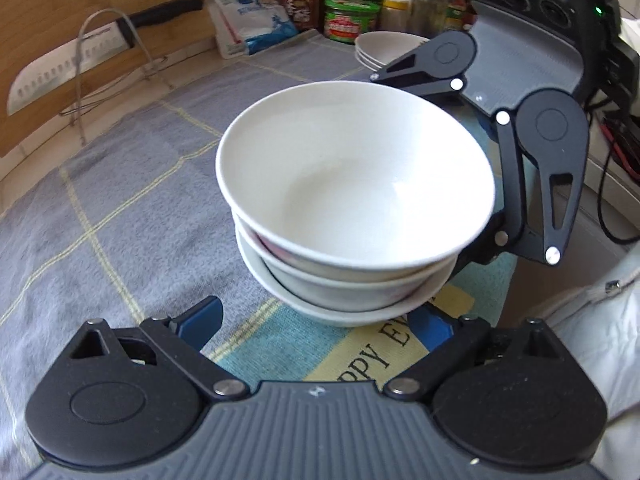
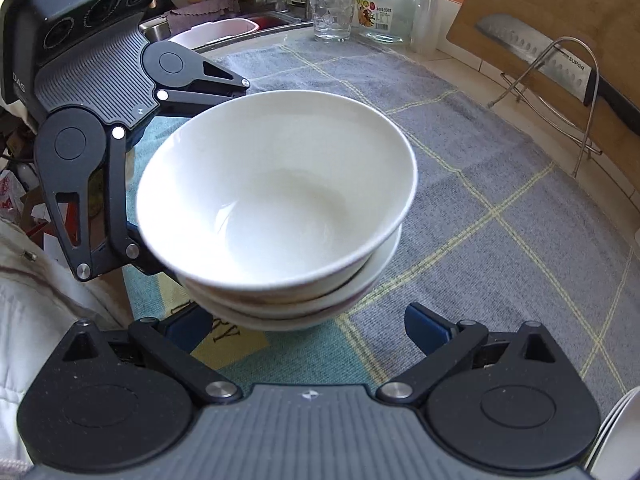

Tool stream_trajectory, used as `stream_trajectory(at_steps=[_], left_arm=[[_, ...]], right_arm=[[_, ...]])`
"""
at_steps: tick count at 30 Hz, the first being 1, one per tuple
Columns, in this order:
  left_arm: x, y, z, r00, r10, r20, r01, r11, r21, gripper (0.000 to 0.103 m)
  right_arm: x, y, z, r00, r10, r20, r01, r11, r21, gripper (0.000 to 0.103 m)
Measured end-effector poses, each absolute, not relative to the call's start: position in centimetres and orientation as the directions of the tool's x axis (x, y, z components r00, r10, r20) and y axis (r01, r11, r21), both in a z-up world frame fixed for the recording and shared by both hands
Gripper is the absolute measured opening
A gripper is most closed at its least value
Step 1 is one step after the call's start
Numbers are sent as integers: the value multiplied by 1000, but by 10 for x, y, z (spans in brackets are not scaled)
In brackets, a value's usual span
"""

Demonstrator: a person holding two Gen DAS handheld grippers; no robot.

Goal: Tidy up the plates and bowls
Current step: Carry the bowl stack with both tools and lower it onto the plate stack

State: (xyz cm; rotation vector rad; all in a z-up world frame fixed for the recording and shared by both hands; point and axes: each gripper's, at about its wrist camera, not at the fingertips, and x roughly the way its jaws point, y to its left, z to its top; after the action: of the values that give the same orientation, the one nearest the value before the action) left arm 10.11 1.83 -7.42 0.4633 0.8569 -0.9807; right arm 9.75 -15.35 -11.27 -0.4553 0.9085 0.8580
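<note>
Two handheld grippers flank a stack of white bowls (image 1: 356, 208) from opposite sides. In the left wrist view, the left gripper (image 1: 320, 326) points steeply down with its blue-padded fingers (image 1: 202, 320) spread wide. The base of the stack sits between them, and the left pad stands clear of the bowls. The right pad is mostly hidden behind the lowest bowl, so contact there cannot be told.

In the right wrist view, the right gripper (image 2: 312, 328) is also spread wide around the lower part of the stack. Its right pad (image 2: 426, 330) stands apart from the bowls; its left pad is partly hidden under the stack.

The stack holds three nested bowls, the top one tilted slightly. It rests on a grey checked cloth (image 1: 120, 200), at the edge of a blue and yellow patch with lettering.

Farther back, a second stack of white dishes (image 1: 380, 50) sits near jars and bottles. A wooden cutting board (image 2: 560, 40) leans in a wire rack with a cleaver (image 2: 532, 56) against it. A drinking glass (image 2: 330, 14) and a glass jar (image 2: 386, 10) stand by the sink.
</note>
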Motion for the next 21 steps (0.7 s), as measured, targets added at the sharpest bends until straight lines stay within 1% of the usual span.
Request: stream_trajectory(at_steps=[7, 10, 15, 18, 19, 20, 21], left_arm=[[113, 21, -75, 165, -590, -790, 933, 354, -70, 92], [113, 21, -74, 143, -598, -788, 952, 302, -56, 92], [114, 17, -68, 124, -612, -781, 972, 235, -30, 92], [111, 12, -68, 128, -612, -781, 982, 190, 13, 92], [111, 11, -68, 127, -611, -781, 984, 178, 21, 91], [111, 10, -67, 117, -612, -782, 986, 166, 17, 87], [111, 8, -67, 114, -609, -785, 987, 159, 21, 87]], right_arm=[[101, -147, -112, 305, 421, -854, -810, 587, 1, 101], [101, -144, -110, 296, 411, -863, -815, 579, -4, 99], [100, -141, -106, 291, 415, -862, -836, 549, -18, 98], [100, -140, -104, 284, 435, -855, -849, 528, -14, 98], [101, -140, -104, 281, 438, -854, -852, 523, -13, 98], [101, -140, -104, 278, 442, -853, -857, 516, -12, 97], [101, -140, -104, 275, 444, -853, -860, 510, -12, 96]])
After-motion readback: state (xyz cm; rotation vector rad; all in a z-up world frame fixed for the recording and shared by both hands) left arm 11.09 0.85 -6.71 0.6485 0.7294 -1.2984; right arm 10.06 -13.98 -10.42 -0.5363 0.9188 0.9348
